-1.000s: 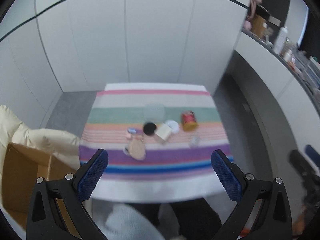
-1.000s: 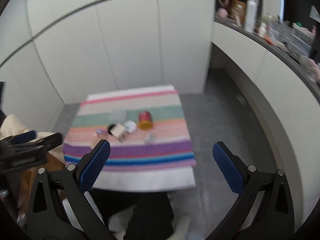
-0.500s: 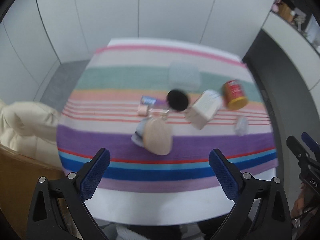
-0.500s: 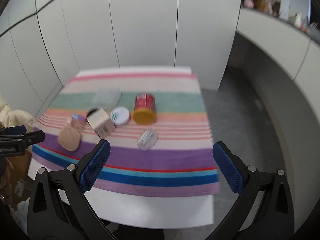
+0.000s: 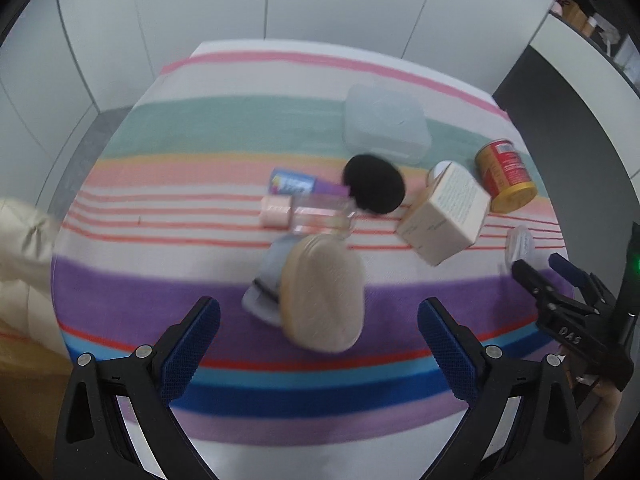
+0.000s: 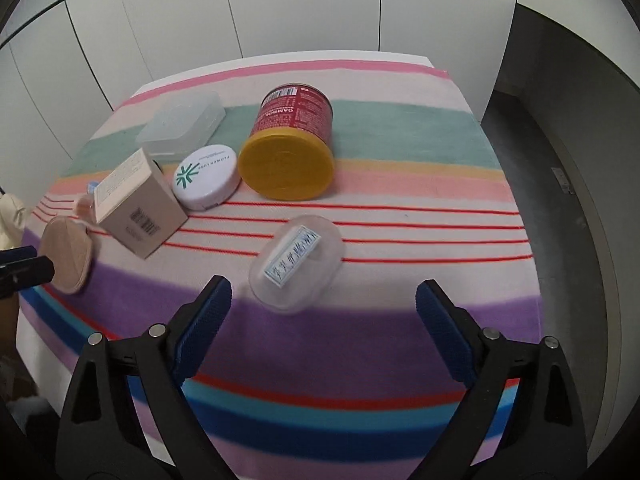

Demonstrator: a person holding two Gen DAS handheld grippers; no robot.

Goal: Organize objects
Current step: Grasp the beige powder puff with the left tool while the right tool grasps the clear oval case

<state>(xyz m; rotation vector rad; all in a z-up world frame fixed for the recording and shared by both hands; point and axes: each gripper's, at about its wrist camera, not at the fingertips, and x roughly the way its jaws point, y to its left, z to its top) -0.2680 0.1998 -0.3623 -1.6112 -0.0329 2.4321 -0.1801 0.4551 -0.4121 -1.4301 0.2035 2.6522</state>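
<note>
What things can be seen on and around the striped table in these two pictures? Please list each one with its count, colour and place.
Tablecloth: one, many-coloured stripes, covers the table.
Can: one, red with yellow lid, lying on its side, far middle.
Round compact: one, white with green logo, touching the can's left side.
Carton: one, beige, tilted, left of the compact.
Clear box: one, translucent, behind the compact.
Oval case: one, clear with printed label, just ahead of the right gripper.
Puff: one, beige, just ahead of the left gripper.
Black round pad: one, centre.
Small bottles: blurred, pink and purple, count unclear.
Left gripper: black, blue pads, open, empty.
Right gripper: same, jaws closing, nothing between them.
</note>
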